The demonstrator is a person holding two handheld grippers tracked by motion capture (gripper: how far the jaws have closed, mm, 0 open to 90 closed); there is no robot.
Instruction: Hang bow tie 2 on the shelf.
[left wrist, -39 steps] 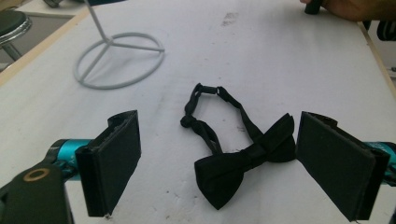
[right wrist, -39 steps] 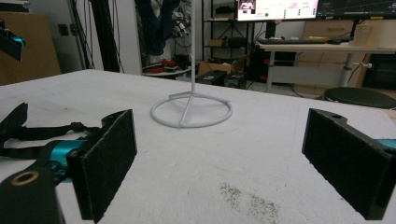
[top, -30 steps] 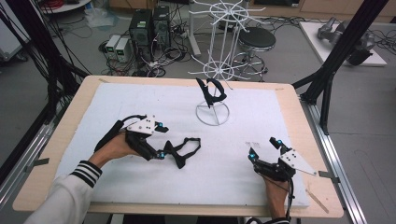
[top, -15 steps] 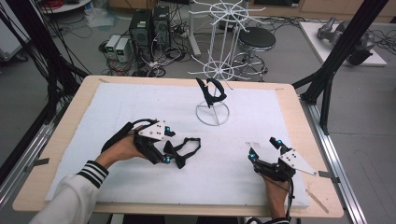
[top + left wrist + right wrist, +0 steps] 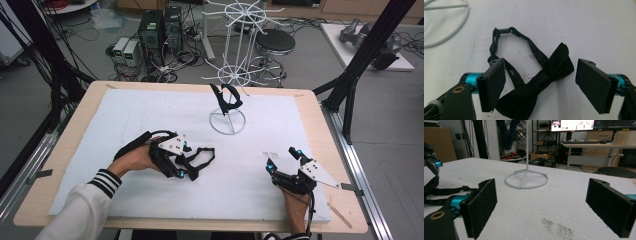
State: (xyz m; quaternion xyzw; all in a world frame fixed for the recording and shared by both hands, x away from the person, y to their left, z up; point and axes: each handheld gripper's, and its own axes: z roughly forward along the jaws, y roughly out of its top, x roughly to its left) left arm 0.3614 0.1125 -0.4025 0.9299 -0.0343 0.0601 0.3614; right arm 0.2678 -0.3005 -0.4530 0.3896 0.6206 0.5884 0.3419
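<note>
At the near edge of the worktop (image 5: 65,150), on its white mat (image 5: 150,107), the person's two hands hold the tongs. The right tongs (image 5: 283,158) are at the near right part of the mat. Their jaws stand wide apart with nothing between them, and in the right gripper view (image 5: 541,202) only bare white mat with a patch of dark specks lies between the two black pads.

The left tongs (image 5: 186,160) are a little farther in, at the left of the middle, held by the left hand (image 5: 132,159) that comes out of a sleeve (image 5: 80,210) with black and white stripes at the cuff. In the left gripper view these tongs (image 5: 540,82) are also wide open. A black bow tie (image 5: 536,85) lies flat on the mat between the two pads. The left pad is just beside the strap of the tie, perhaps touching it; I cannot tell which. The right pad is apart from the cloth. The thin strap of the tie makes a loop on the far side of the bow, with a small clasp at its top.

Farther on, near the middle of the mat, a white wire stand (image 5: 227,120) rests on its ring base, and a second black bow tie (image 5: 226,99) hangs on it. Behind the worktop, on the floor, stand computer cases (image 5: 160,30), a tall white wire rack (image 5: 235,45) and a round stool (image 5: 274,42).
</note>
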